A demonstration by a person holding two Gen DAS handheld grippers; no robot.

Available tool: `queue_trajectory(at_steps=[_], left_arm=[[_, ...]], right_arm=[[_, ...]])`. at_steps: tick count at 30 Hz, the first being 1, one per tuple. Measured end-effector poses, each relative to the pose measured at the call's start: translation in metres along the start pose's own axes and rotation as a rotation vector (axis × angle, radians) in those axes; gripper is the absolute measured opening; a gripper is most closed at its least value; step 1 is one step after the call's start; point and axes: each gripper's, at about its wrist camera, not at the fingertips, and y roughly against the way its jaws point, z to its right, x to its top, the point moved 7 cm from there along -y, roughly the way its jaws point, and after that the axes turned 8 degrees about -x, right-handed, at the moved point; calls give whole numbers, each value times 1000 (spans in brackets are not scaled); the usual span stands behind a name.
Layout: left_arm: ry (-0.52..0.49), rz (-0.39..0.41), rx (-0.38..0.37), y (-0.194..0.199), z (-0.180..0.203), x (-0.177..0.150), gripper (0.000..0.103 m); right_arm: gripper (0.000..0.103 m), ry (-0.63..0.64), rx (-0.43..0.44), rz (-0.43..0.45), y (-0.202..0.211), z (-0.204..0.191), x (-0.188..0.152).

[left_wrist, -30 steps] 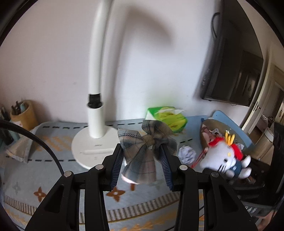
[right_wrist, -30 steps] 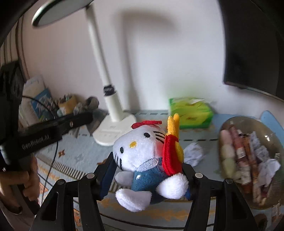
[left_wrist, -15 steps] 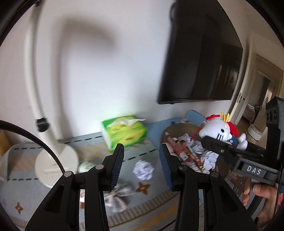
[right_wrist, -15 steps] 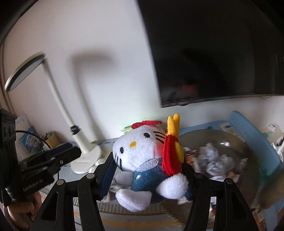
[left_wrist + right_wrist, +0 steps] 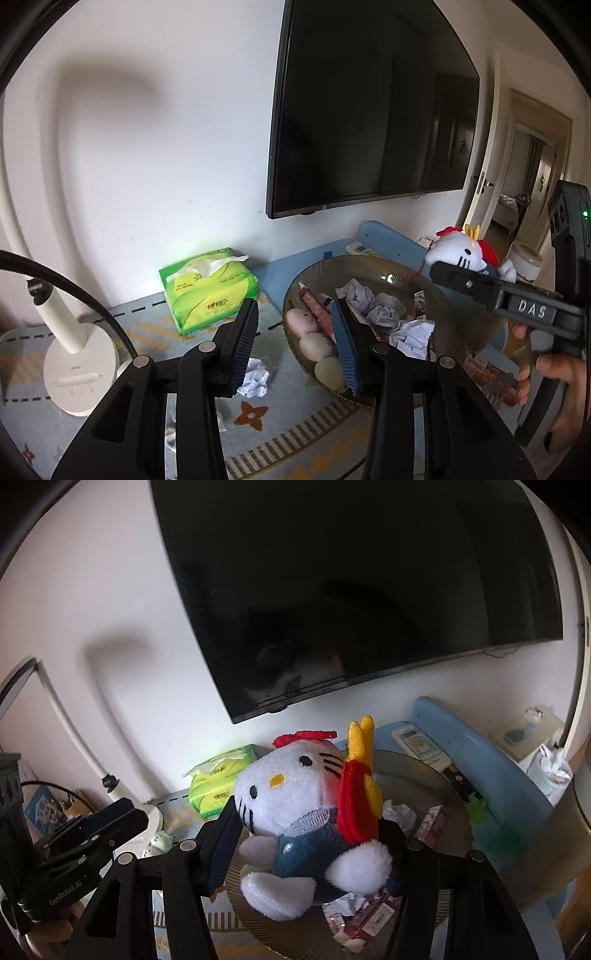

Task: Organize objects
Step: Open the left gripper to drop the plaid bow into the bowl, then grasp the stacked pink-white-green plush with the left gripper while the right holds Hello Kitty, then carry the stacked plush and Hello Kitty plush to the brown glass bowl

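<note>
My right gripper (image 5: 306, 834) is shut on a white cat plush toy (image 5: 306, 812) with a red bow and blue outfit, held above the brown glass bowl (image 5: 454, 801). In the left wrist view the plush (image 5: 461, 251) and right gripper (image 5: 458, 275) hang over the bowl's far right rim (image 5: 369, 260). My left gripper (image 5: 295, 345) is open and empty, above the bowl's left rim and the patterned mat (image 5: 295, 435). The bowl holds crumpled papers (image 5: 380, 310), egg-shaped items (image 5: 314, 345) and snack sticks.
A green tissue pack (image 5: 208, 290) lies by the wall. A white desk lamp base (image 5: 79, 373) stands at left. A crumpled paper ball (image 5: 255, 378) lies on the mat. A black TV (image 5: 369, 107) hangs above. A blue tray (image 5: 480, 753) with a remote sits behind the bowl.
My left gripper let go of the plaid bow, which dropped onto the mat, and swung right toward the bowl. My right gripper carried the plush right, over the bowl.
</note>
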Motion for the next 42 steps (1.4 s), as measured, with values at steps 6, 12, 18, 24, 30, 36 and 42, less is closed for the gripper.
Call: queue_trajectory(at_steps=[6, 12, 18, 24, 30, 36, 42], left_arm=[[73, -55, 79, 16, -69, -21, 47], [174, -235, 132, 13, -136, -84, 103], [54, -322, 173, -10, -151, -120, 103], [202, -344, 245, -37, -192, -132, 102], [114, -314, 242, -51, -176, -139, 41], [168, -276, 177, -48, -174, -137, 40], [157, -225, 151, -31, -162, -118, 41]], right_arm=[[61, 1, 18, -16, -4, -1, -7], [63, 1, 61, -48, -16, -16, -22], [63, 15, 78, -73, -24, -31, -34], [64, 0, 83, -83, -30, -32, -37], [65, 9, 75, -87, -34, -36, -37], [65, 22, 73, -91, -35, -40, -38], [65, 26, 78, -85, -31, -41, -36]])
